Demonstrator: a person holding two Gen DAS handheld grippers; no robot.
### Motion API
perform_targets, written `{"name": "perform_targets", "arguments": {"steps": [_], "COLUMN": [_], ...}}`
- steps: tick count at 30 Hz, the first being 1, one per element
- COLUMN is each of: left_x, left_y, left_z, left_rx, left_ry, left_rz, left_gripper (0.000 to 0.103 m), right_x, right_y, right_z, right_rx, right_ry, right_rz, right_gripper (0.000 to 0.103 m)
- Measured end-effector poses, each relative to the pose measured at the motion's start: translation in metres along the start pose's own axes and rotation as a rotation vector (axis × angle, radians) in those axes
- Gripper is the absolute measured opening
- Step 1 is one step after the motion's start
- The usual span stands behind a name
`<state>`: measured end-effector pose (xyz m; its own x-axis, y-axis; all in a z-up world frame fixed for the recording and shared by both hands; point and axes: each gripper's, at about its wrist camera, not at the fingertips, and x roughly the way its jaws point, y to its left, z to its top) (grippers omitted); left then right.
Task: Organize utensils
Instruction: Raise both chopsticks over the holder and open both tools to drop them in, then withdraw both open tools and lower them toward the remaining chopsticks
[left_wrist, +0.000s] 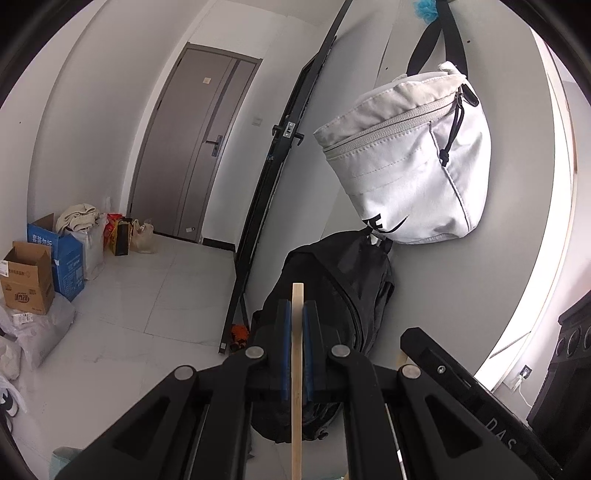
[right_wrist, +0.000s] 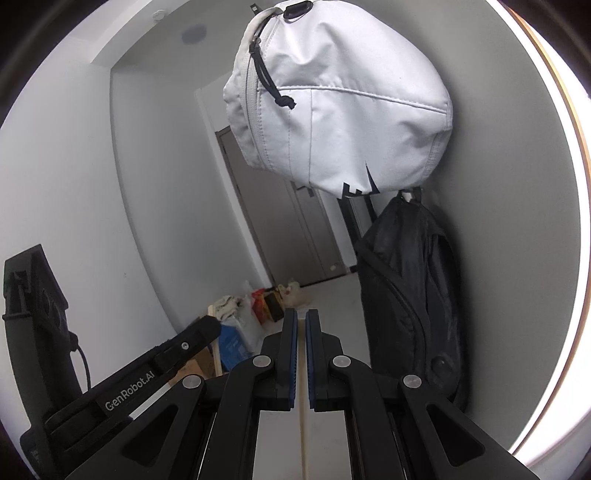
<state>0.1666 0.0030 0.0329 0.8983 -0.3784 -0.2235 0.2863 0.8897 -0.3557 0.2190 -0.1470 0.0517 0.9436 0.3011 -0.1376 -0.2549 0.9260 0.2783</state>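
My left gripper (left_wrist: 297, 308) is shut on a pale wooden chopstick (left_wrist: 296, 424). The stick stands upright between the blue pads (left_wrist: 285, 354) and its squared tip pokes a little above them. In the right wrist view my right gripper (right_wrist: 301, 315) is shut on a second, thinner pale chopstick (right_wrist: 302, 428), whose tip barely clears the pads. Both grippers are held in the air, pointing at a wall with hanging bags. The black body of the right tool (left_wrist: 461, 384) shows at the lower right of the left wrist view. The body of the left tool (right_wrist: 147, 373) shows at the lower left of the right wrist view.
A white zip bag (left_wrist: 406, 166) hangs on the wall ahead, with a black backpack (left_wrist: 340, 280) below it. A black metal frame (left_wrist: 266, 177) leans beside a grey door (left_wrist: 192, 147). Cardboard boxes (left_wrist: 29, 280) and bags sit on the tiled floor at left.
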Motion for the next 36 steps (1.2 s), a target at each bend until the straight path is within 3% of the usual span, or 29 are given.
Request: {"name": "perform_targets", "arguments": {"steps": [12,21,30,36], "left_x": [-0.002,-0.014,-0.033,-0.04], "left_y": [-0.008,-0.006,-0.018,-0.016], "left_z": [-0.016,-0.018,-0.03,-0.034], "left_rx": [0.063,0.064,0.134,0.1], "left_ry": [-0.023,0.012,0.1,0.255], "left_rz": [-0.007,-0.081,-0.161,-0.265], "left_gripper": [0.002,0.002,0.002,0.004], "right_x": [-0.01,-0.033,-0.05,-0.055], "right_y": [0.004,-0.001,0.002,-0.001], "right_z": [-0.019,-0.035,-0.053,-0.062], "right_rx": [-0.034,-0.023,-0.035,0.012], "right_ry": [0.011,0.068,0.164,0.286], "right_rz": [0.029,0.046,0.082,0.149], "right_gripper": [0.004,0.004,0.004,0.007]}}
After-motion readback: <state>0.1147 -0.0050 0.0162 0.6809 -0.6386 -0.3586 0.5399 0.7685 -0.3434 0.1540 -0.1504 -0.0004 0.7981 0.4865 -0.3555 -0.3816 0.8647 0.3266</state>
